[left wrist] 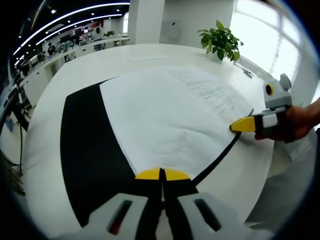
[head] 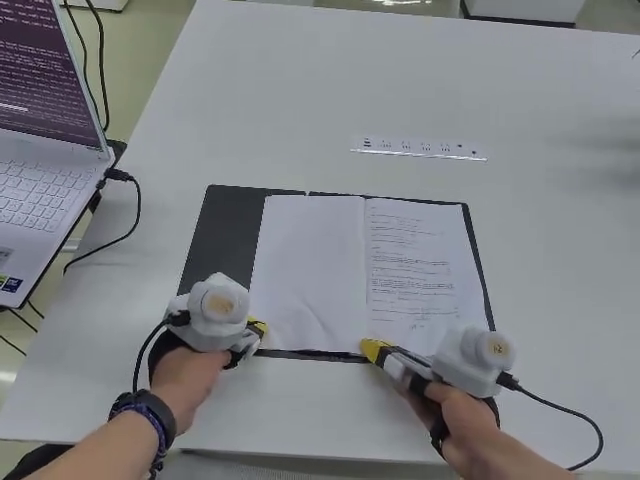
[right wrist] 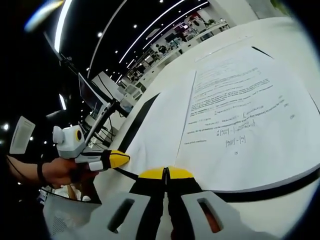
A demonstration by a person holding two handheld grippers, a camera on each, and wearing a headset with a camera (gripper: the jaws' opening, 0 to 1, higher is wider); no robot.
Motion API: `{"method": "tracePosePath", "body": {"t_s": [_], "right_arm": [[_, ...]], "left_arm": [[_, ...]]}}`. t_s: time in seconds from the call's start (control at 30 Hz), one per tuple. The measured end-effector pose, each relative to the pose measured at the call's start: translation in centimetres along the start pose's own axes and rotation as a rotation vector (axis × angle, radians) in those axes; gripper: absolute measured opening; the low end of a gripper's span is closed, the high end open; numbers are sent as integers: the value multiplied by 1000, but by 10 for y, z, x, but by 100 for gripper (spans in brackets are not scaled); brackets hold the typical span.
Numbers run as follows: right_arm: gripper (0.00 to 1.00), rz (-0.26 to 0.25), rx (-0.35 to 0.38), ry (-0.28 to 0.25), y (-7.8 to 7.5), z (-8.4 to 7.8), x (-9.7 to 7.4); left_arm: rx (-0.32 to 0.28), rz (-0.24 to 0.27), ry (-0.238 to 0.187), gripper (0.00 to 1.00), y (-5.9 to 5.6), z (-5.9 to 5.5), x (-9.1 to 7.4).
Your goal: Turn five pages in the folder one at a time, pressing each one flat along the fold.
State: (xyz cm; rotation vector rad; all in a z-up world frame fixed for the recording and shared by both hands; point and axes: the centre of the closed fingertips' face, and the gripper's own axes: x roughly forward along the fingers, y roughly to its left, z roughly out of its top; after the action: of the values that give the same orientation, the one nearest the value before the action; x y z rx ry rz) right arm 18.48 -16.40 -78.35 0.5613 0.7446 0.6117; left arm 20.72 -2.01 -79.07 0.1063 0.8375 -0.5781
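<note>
- The folder (head: 225, 240) lies open on the table (head: 400, 80).
- Left gripper (head: 255, 328), jaws pressed together, sits at its near edge.
- Right gripper (head: 372, 349), jaws together too, perhaps touches the fold's end.

A broad white tabletop (head: 300, 90) takes up most of the room in front. At its left edge sits an open silver laptop (head: 40, 180), its screen lit with a dark purple window of pale text. A black cable (head: 128, 215) is plugged into the laptop's right side and curves back toward the near left. Farther along, a slim strip of sockets (head: 418, 148) lies flush in the surface. In the left gripper view, a leafy potted plant (left wrist: 220, 39) stands near bright windows (left wrist: 270, 30), and long ceiling light strips (left wrist: 75, 17) curve overhead.
</note>
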Motion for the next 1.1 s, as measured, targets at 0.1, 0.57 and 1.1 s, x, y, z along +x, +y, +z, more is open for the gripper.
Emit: {"method": "tracePosePath", "body": {"t_s": [0.1,0.57,1.1], "right_arm": [[0,-8,5,5,1,0,0],[16,-12,-53,-1,4,22,-15],[32,-30,-254,14,-9,51,-50]], "left_arm": [[-14,3,9,0,0,0,0],[-2,-86,-30,18,-36,32,-14],[54,-71,-81,28,-35,63,-39]]}}
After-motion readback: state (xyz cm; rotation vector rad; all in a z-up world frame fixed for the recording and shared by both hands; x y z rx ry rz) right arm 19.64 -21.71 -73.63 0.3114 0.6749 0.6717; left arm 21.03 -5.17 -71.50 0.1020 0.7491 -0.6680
